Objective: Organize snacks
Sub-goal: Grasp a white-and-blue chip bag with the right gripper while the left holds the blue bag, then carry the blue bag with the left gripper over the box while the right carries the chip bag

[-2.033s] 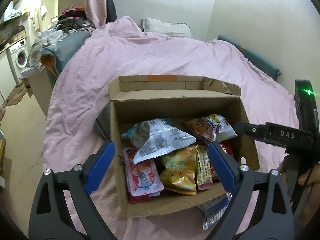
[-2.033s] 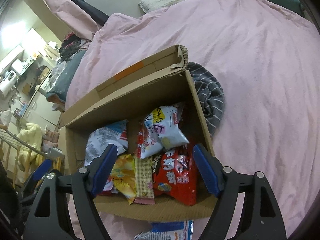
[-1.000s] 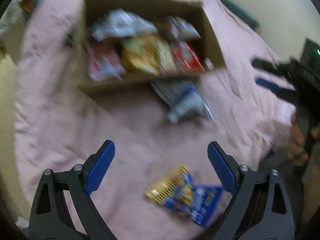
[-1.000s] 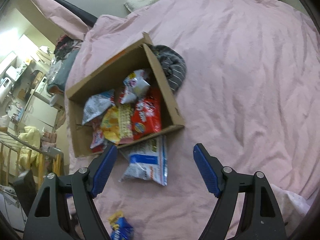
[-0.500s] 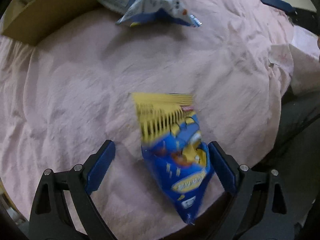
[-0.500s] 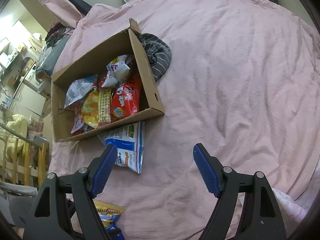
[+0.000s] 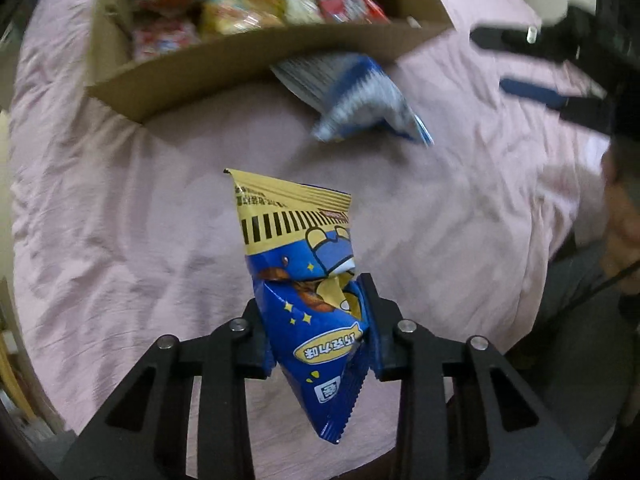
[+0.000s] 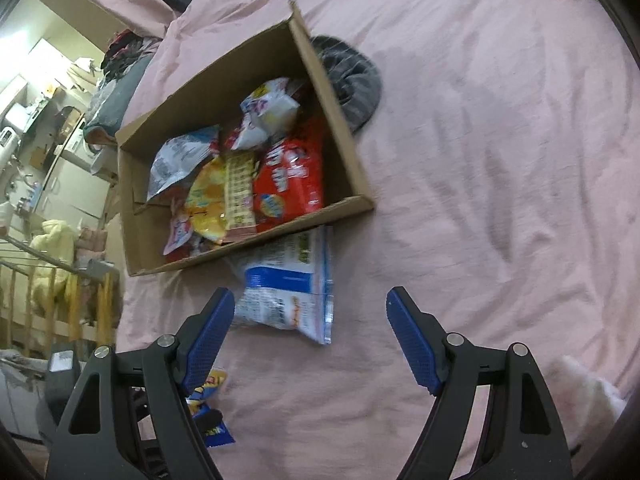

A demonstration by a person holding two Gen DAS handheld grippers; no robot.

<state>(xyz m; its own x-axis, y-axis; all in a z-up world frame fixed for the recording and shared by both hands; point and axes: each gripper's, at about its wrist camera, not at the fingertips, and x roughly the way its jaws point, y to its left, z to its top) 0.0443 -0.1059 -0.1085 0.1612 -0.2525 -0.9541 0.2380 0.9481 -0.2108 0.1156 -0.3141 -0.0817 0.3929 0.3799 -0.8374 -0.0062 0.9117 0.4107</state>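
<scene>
A blue and yellow snack bag (image 7: 296,240) stands between the pads of my left gripper (image 7: 314,312), low over the pink bedcover. The jaws are closing and both pads press its crumpled lower half. The same bag (image 8: 214,384) peeks out behind the left finger in the right wrist view. My right gripper (image 8: 309,292) is open and holds nothing, hovering above a white and blue snack bag (image 8: 288,292) that lies against the front wall of the cardboard box (image 8: 344,160). Several snack packets fill that box (image 7: 240,68).
The pink bedcover (image 8: 480,160) spreads wide to the right of the box. A grey striped cloth (image 8: 352,76) lies behind the box's right wall. Beyond the bed's left edge are a wooden rack (image 8: 52,300) and cluttered furniture. A person's hand (image 7: 620,216) shows at the right.
My left gripper swung down from the box to the blue and yellow bag and closed on it, and the bag now stands up off the cover. The right gripper sank toward the white and blue bag, still open.
</scene>
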